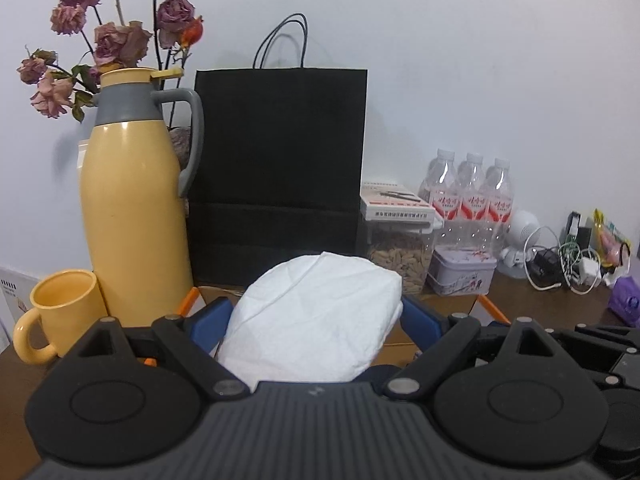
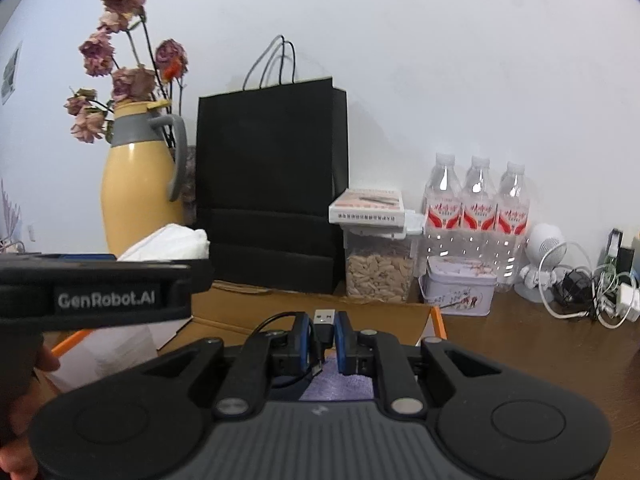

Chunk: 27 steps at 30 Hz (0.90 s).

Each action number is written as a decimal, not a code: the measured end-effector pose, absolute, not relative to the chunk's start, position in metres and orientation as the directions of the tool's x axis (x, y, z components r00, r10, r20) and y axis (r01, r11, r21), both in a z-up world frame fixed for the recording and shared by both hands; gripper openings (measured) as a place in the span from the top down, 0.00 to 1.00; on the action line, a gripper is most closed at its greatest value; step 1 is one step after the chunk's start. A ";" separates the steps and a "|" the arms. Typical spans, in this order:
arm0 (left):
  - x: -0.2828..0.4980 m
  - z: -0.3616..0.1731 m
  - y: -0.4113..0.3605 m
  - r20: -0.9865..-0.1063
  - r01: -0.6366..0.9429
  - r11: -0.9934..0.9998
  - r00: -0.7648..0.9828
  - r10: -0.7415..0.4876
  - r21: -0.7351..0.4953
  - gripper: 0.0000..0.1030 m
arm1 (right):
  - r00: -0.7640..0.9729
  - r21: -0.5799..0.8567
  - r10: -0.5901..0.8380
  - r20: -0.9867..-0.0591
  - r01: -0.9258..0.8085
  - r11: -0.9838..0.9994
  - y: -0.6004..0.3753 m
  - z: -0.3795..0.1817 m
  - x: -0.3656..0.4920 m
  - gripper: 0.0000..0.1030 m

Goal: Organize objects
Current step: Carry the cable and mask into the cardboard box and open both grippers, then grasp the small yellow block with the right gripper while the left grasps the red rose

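Both grippers point slightly downward toward a cluttered brown table [image 2: 520,344]. The left gripper [image 1: 316,316] has its jaws spread wide around a white packet [image 1: 316,320], filling the gap. At its 3 o'clock, the right gripper [image 2: 322,340] is nearly closed, pinching a black USB cable [image 2: 324,326] above an open box [image 2: 320,308].

Soft, even indoor light fills both views. The wall [image 1: 440,60] reads pale and clean; the black bag [image 1: 280,168] loses all detail. Fisheye bending curves the edges, dark corners vignette, and slight blur softens everything.
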<state>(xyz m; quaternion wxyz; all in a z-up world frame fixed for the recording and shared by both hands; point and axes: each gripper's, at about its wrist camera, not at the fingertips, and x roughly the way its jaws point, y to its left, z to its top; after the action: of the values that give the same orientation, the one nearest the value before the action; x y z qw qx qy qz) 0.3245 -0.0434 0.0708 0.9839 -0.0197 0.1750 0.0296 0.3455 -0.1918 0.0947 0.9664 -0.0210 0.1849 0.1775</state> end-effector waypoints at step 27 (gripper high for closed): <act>0.299 0.090 -0.033 -0.290 -0.069 0.994 0.956 0.042 -0.084 0.00 | 0.865 0.034 0.324 -0.384 -0.337 0.941 -0.200 0.099 0.334 0.00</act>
<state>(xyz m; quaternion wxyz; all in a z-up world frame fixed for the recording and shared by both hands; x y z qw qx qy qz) 0.2987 -0.0326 0.0898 0.9879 -0.0466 0.1453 0.0280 0.3342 -0.2004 0.0993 0.9654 -0.0170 0.1960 0.1712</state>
